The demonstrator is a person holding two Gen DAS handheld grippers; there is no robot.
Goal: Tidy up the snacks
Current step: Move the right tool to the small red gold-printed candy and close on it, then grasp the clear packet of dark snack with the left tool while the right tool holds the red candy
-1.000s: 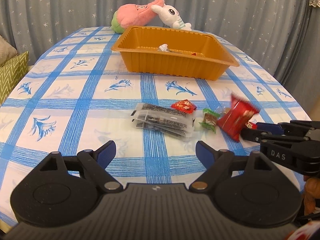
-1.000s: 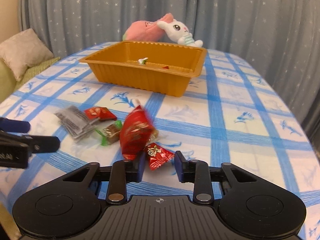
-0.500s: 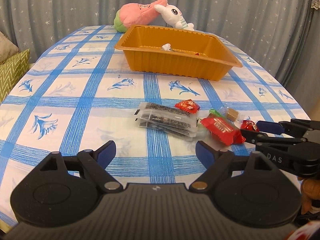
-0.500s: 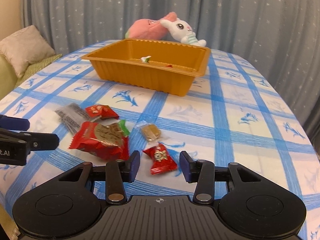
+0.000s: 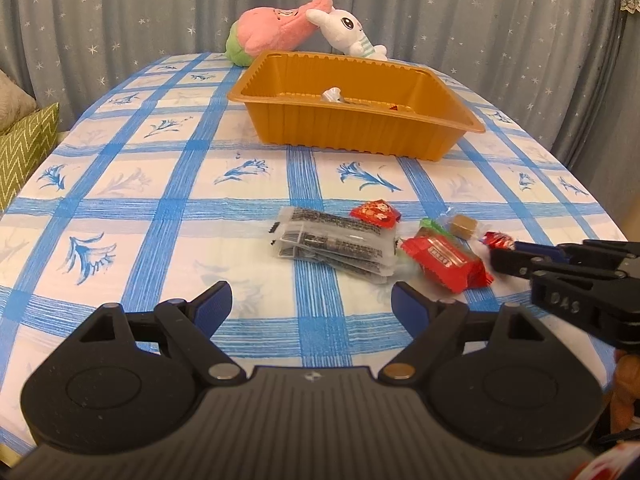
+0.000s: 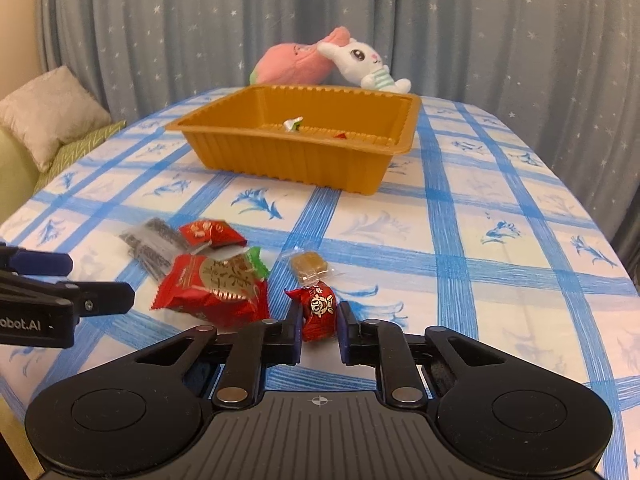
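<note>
Right hand-held gripper low over the surface, jaws narrowed around a small red wrapped candy. Pads look just beside the wrapper on both sides; cannot tell whether they are clamped on it yet. The candy lies on the tablecloth, near edge of the snack cluster, well short of the orange tray.

Left hand-held gripper hovers with jaws wide apart, holding nothing, nearest the clear packs of dark snack bars.

Other loose snacks: large red packet just left of the candy, a brown cube sweet in clear wrap just behind it, a smaller red packet farther back. The tray already holds a couple of small pieces.

Judgement on the step: close on the candy's thick middle, not the twisted ends, which would likely slip. Lift straight up before travelling, so the large red packet isn't dragged along. Clear the ribbed tray wall, then release low inside.

Writing: the left tool's side reads "obot.AI", partly cut off; the right tool's side seems to read "DAS". Candy and packets carry gold print, illegible.
</note>
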